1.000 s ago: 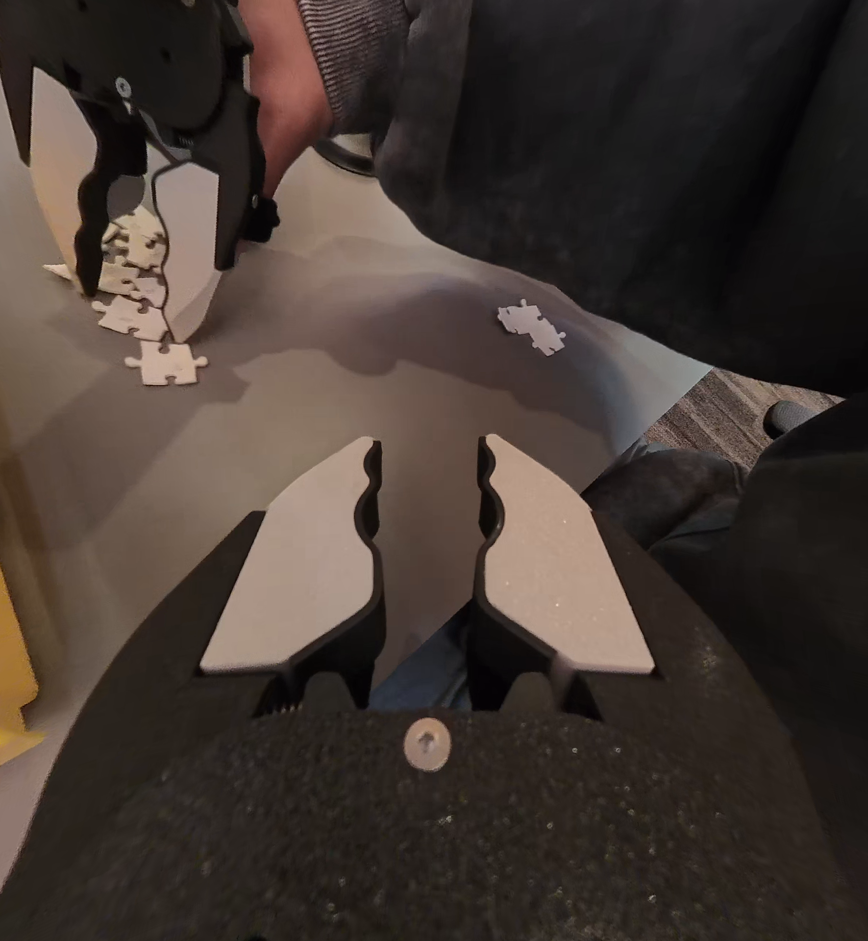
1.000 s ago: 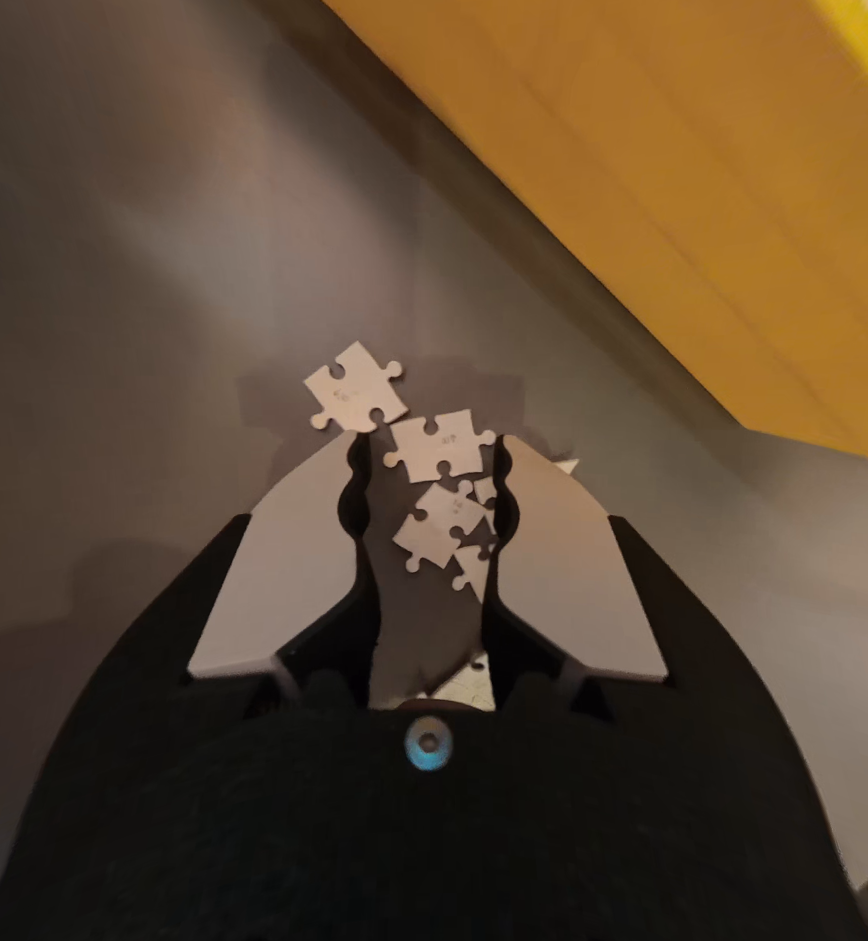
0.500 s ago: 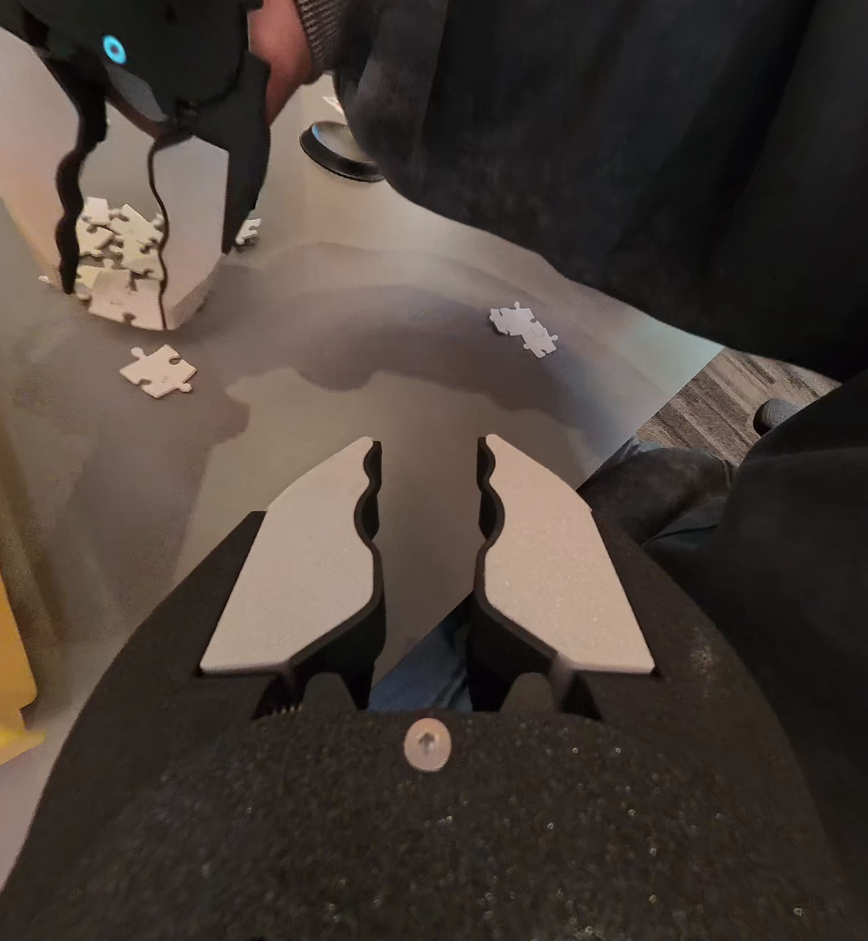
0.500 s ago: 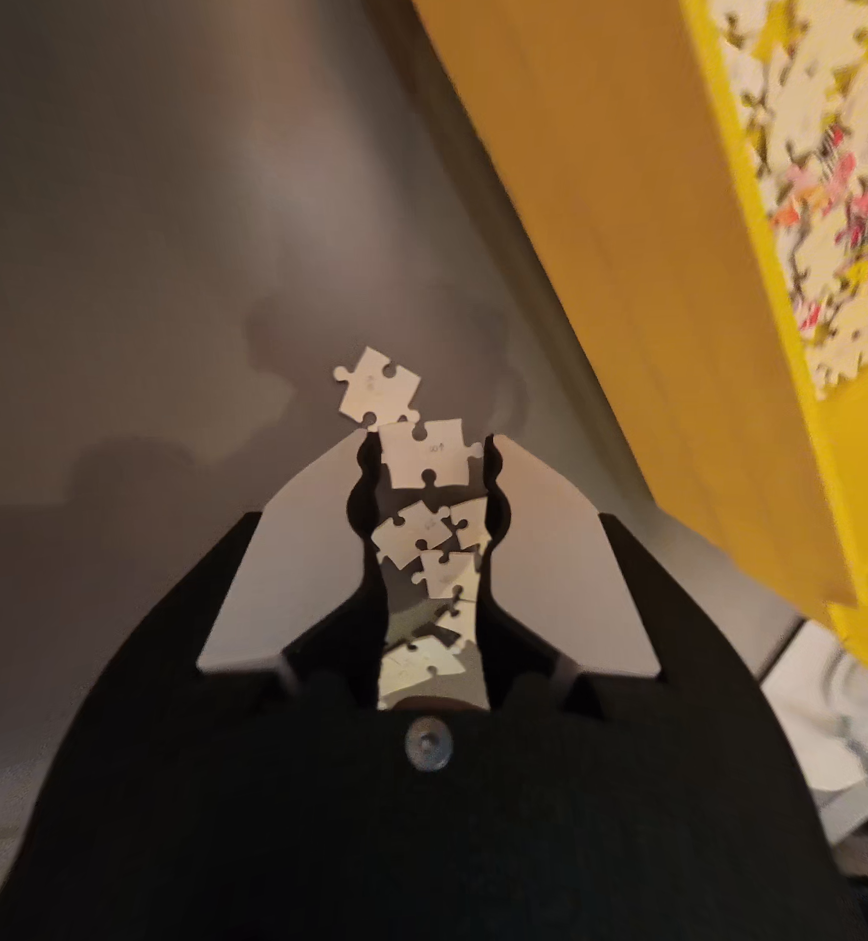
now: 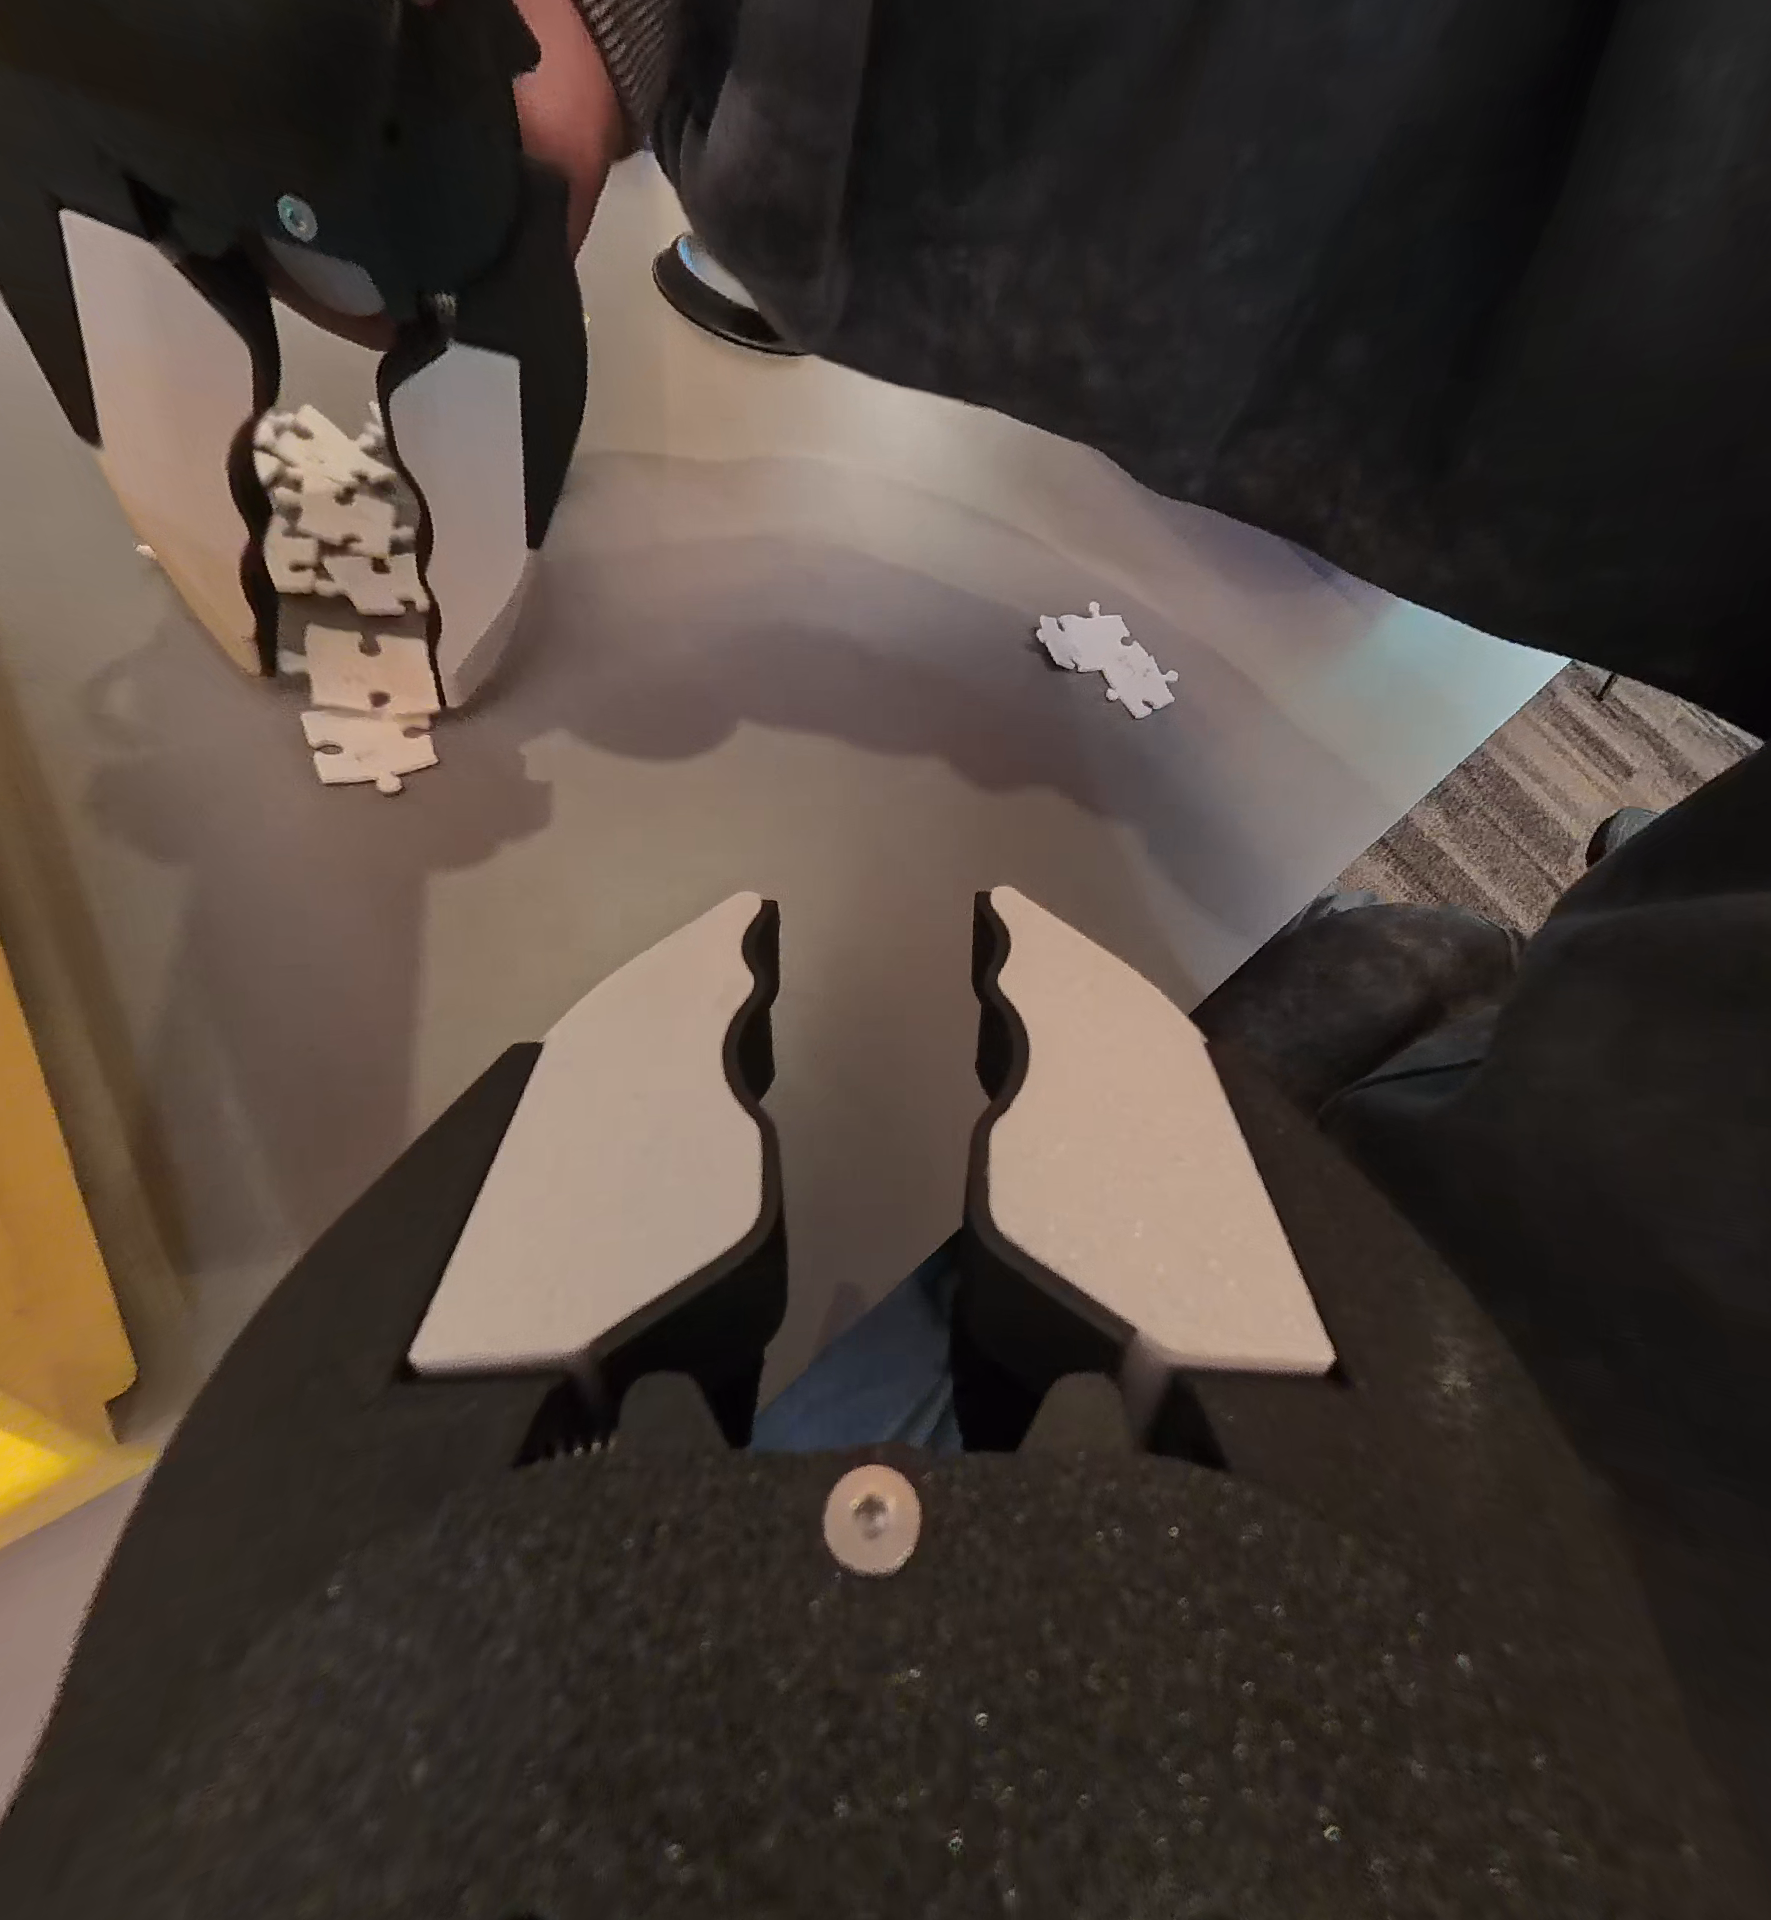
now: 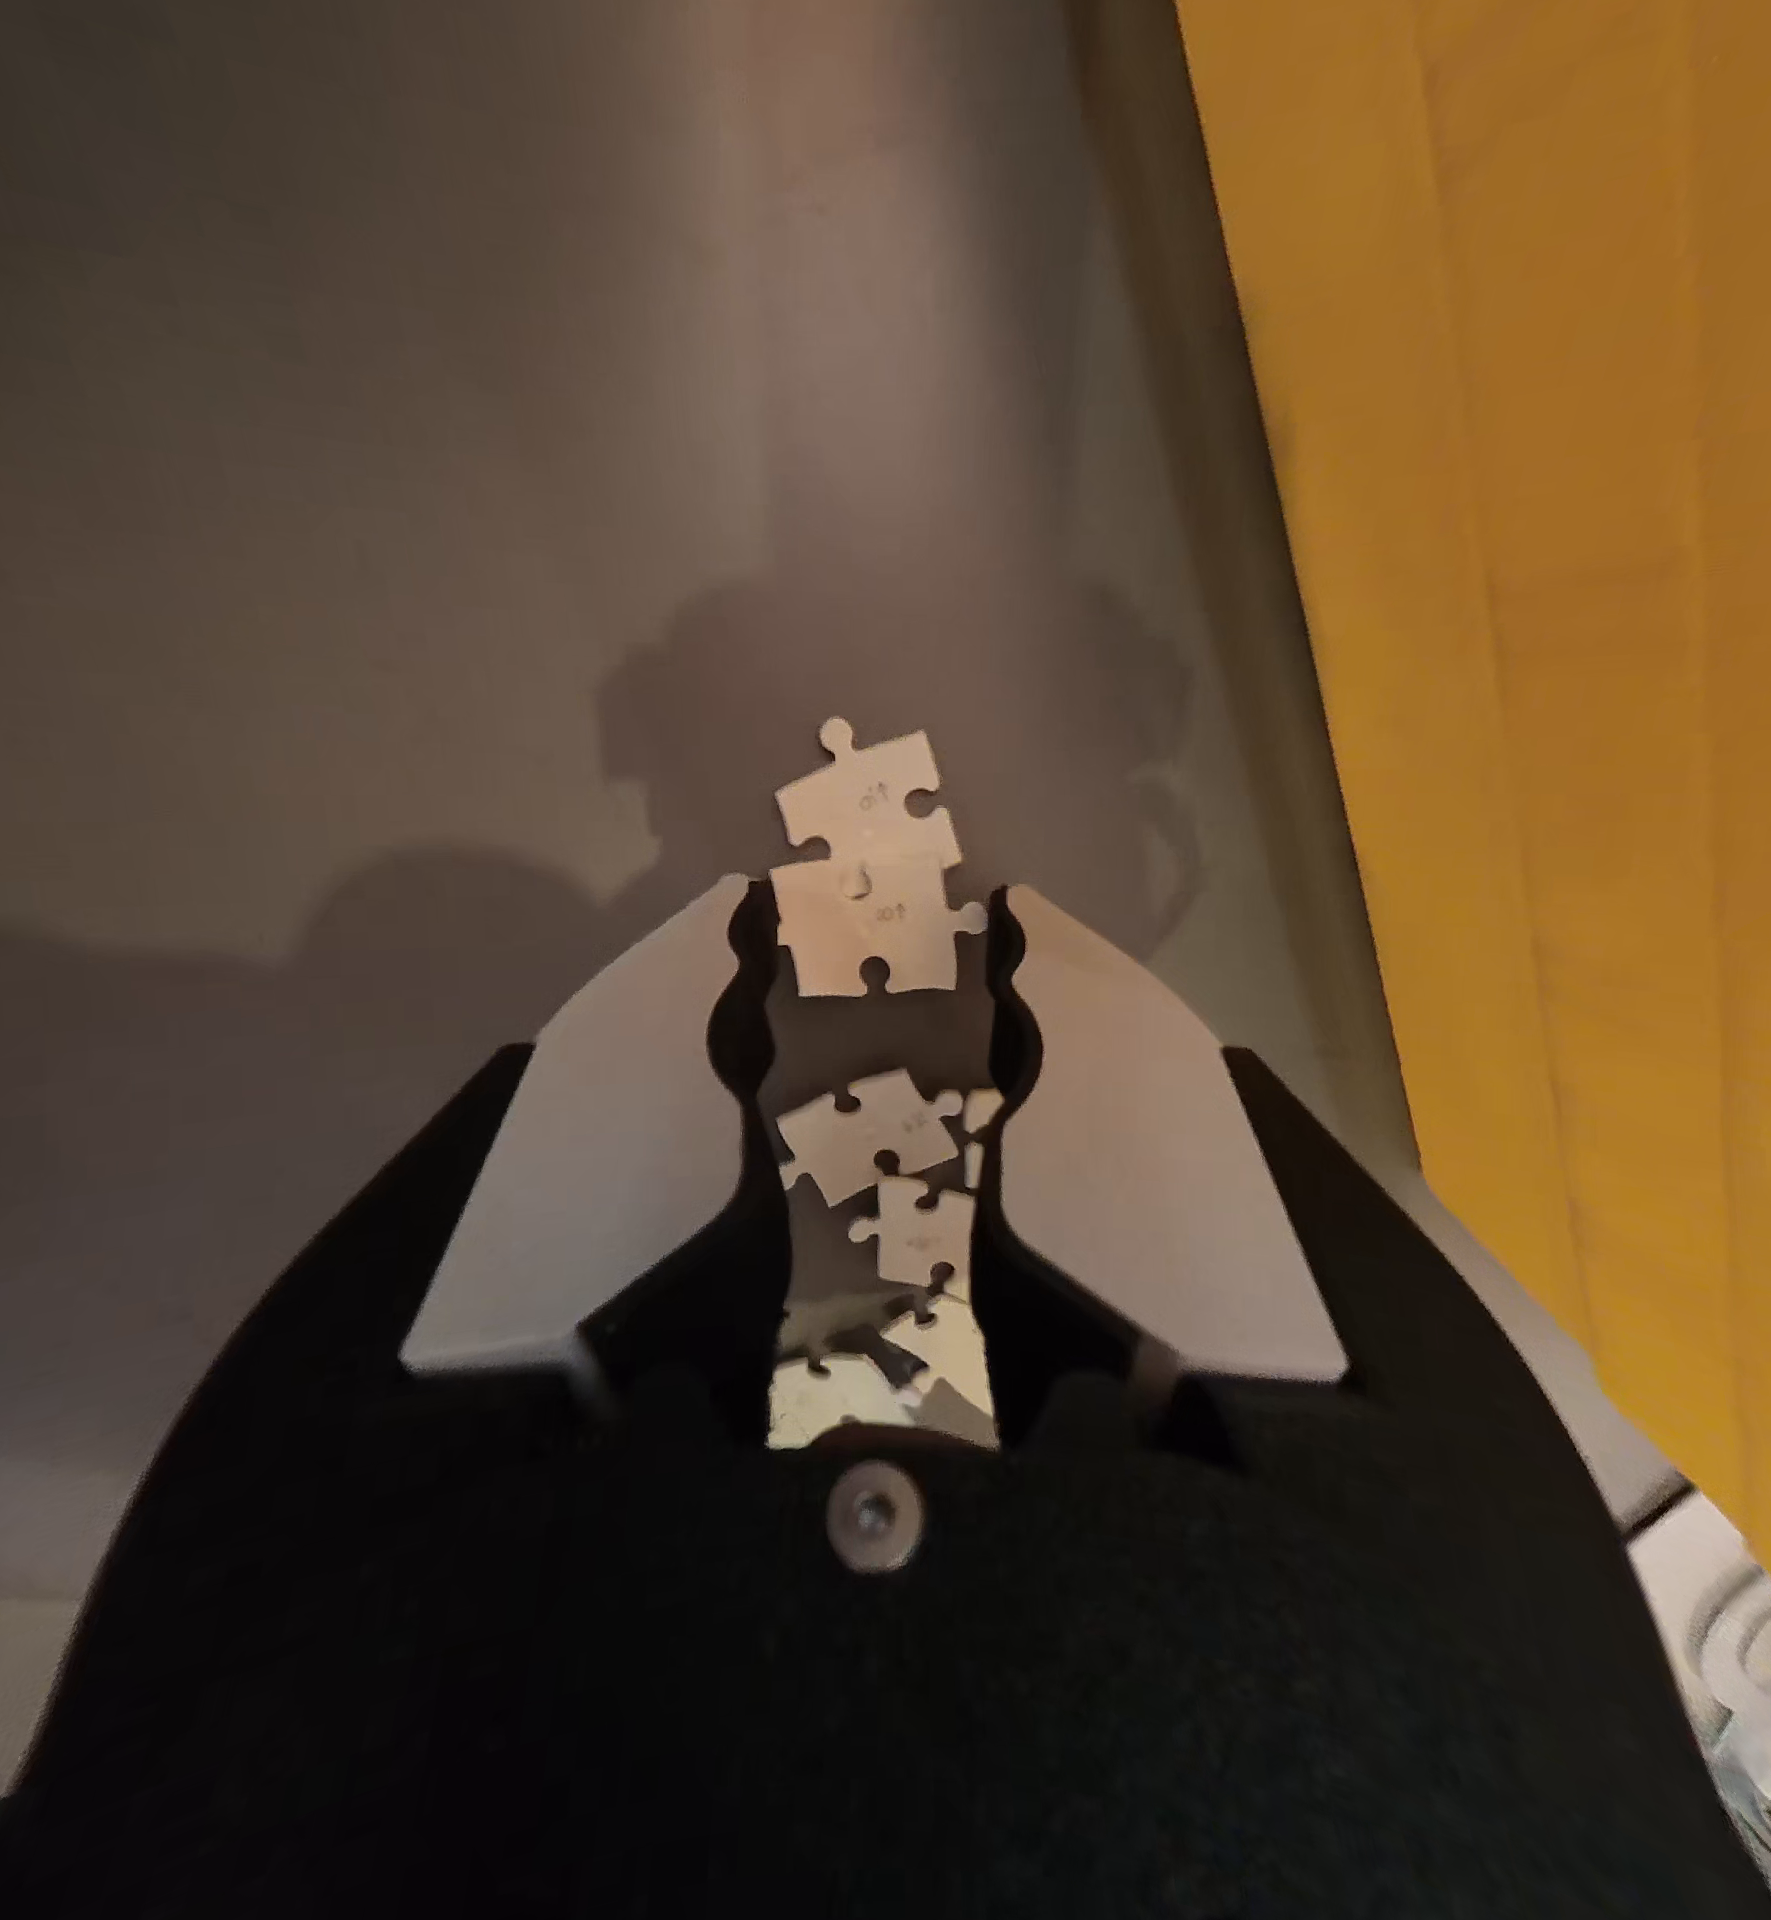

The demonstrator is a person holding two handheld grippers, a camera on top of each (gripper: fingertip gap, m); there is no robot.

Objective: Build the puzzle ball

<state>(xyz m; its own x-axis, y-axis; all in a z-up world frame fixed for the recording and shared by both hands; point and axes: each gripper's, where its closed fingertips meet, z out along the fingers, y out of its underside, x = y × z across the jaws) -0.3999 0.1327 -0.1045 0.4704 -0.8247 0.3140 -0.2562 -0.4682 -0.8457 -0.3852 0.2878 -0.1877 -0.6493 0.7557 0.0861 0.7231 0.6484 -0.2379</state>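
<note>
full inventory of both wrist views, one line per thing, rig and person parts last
loose puzzle pieces: a scattered cluster, exact count unclear, pale plain side up, on the table under and between the right gripper's fingers
joined puzzle pieces: one small group, pale, alone on the table near the person's side
table: one, grey, under everything
yellow box: one, yellow, along the table edge beside the loose pieces
round grommet: one, dark rim, in the table, partly hidden by the sleeve
floor: striped grey-brown, past the table corner
left gripper: one, black with pale finger plates, open, empty, above the table
right gripper: one, same build, open, over the loose pieces
person: dark sleeve and hand behind the right gripper
</note>
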